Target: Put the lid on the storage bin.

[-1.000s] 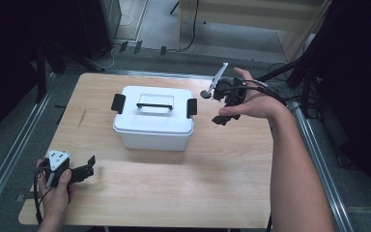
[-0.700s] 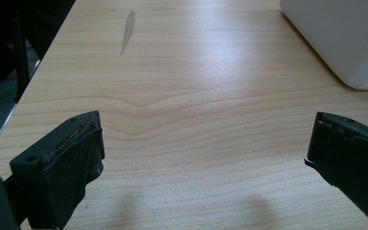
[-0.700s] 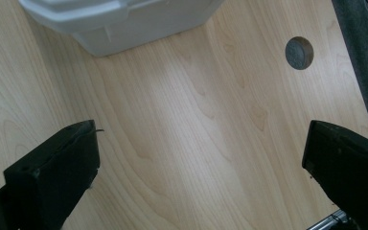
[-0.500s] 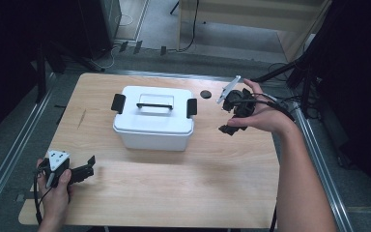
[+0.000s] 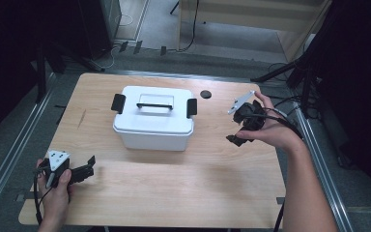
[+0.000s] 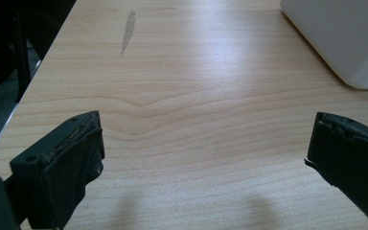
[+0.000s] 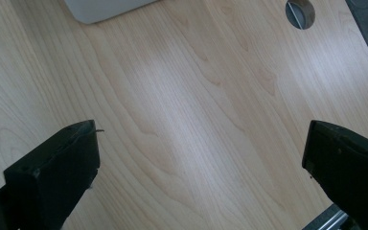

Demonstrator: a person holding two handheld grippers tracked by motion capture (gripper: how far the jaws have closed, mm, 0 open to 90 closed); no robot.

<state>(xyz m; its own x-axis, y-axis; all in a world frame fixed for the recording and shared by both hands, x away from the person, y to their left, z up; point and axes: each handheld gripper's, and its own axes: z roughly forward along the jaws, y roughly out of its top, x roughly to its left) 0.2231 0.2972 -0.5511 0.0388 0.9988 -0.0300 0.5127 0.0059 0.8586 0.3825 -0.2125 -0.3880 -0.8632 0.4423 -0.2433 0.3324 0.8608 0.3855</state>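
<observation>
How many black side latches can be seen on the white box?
2: the left latch on the white box's left end and the right latch on its right end. Others may be hidden.

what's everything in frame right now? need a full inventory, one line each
storage box: 1, white, lid on, centre of the table, nearer the far edge
lid handle: 1, black, flat on top of the lid
side latches: 2, black, one at each end of the lid
cable hole: 1, round, dark, in the tabletop right of the box near the far edge
table: 1, light wood, with a dark streak left of the box
left gripper: 1, black, jaws apart, low over the near left corner, holding nothing
right gripper: 1, black, jaws apart, above bare wood right of the box, holding nothing
hands: 2, one on each gripper
</observation>
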